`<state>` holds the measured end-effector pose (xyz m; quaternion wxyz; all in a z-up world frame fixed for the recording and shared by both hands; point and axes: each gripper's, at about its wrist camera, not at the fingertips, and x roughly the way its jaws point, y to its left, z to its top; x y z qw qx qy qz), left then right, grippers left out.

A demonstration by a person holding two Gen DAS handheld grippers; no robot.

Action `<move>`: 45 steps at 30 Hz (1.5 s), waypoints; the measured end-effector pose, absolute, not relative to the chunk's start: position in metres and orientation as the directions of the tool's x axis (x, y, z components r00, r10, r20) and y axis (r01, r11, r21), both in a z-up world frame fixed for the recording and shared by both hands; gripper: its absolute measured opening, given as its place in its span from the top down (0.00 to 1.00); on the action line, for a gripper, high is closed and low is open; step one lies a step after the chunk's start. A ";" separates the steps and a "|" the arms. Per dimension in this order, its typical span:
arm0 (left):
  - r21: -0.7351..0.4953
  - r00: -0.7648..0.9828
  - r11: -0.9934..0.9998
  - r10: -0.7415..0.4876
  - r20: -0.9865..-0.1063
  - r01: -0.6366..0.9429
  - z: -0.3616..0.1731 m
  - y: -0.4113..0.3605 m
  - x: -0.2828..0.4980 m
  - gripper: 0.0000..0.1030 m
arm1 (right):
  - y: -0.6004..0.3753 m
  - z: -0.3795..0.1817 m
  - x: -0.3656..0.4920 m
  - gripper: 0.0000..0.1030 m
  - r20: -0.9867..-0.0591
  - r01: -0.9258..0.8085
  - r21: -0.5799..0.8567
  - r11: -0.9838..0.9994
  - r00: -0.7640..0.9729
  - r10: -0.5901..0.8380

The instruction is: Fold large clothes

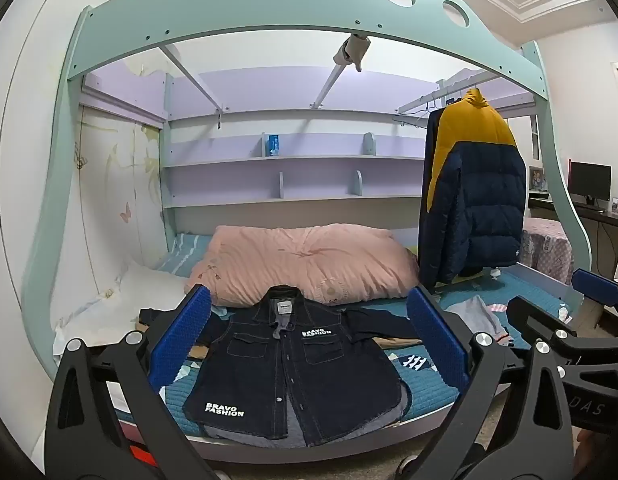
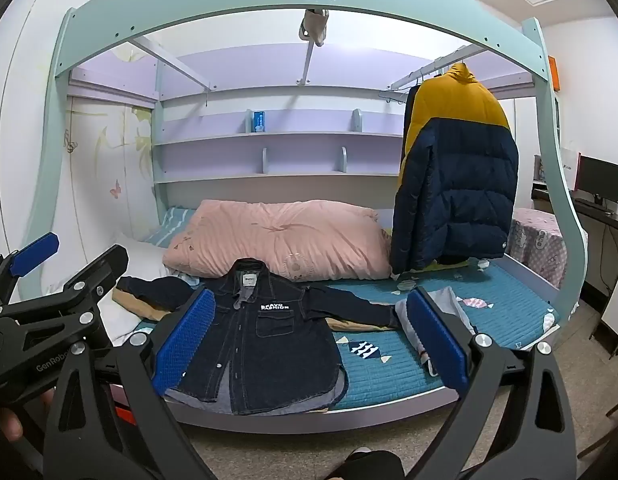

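While the jacket lay flat and unfolded at the bed's front edge, both grippers hovered wide open, empty; folding had not begun.

left wrist view: looked from the bed's foot toward 12 o'clock, mid-range
right wrist view: same heading, offset right
shared: denim jacket, hanging puffer coat

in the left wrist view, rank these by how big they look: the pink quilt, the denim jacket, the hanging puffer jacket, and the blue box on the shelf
1. pink quilt and denim jacket: look alike, and the jacket lies nearer the camera, so unranked.
2. puffer jacket, slightly smaller.
3. blue box, far smallest.
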<state>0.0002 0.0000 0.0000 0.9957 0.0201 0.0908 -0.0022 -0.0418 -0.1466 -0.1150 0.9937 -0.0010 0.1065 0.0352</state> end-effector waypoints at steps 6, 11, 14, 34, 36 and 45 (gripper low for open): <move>0.048 0.984 0.999 0.004 -0.177 0.004 0.001 -0.002 -0.003 0.05 | -0.148 -0.114 -0.043 0.09 -0.207 -0.070 0.006 0.998 0.976 0.070; 0.041 0.983 0.999 -0.002 -0.185 0.010 0.000 -0.003 0.000 0.05 | -0.149 -0.114 -0.044 0.09 -0.203 -0.072 0.008 0.997 0.976 0.072; 0.044 0.983 0.999 0.002 -0.183 0.006 0.001 -0.005 0.000 0.05 | -0.149 -0.114 -0.043 0.09 -0.206 -0.072 0.010 0.997 0.976 0.073; 0.045 0.983 0.999 0.000 -0.185 0.009 -0.001 -0.002 0.000 0.05 | -0.150 -0.114 -0.044 0.09 -0.207 -0.071 0.009 0.997 0.976 0.071; 0.045 0.983 0.999 0.000 -0.185 0.008 0.000 -0.002 0.000 0.05 | -0.151 -0.114 -0.044 0.09 -0.208 -0.071 0.009 0.997 0.976 0.071; 0.046 0.983 0.999 0.000 -0.185 0.009 0.000 -0.002 0.000 0.05 | -0.151 -0.115 -0.044 0.09 -0.208 -0.071 0.009 0.997 0.975 0.072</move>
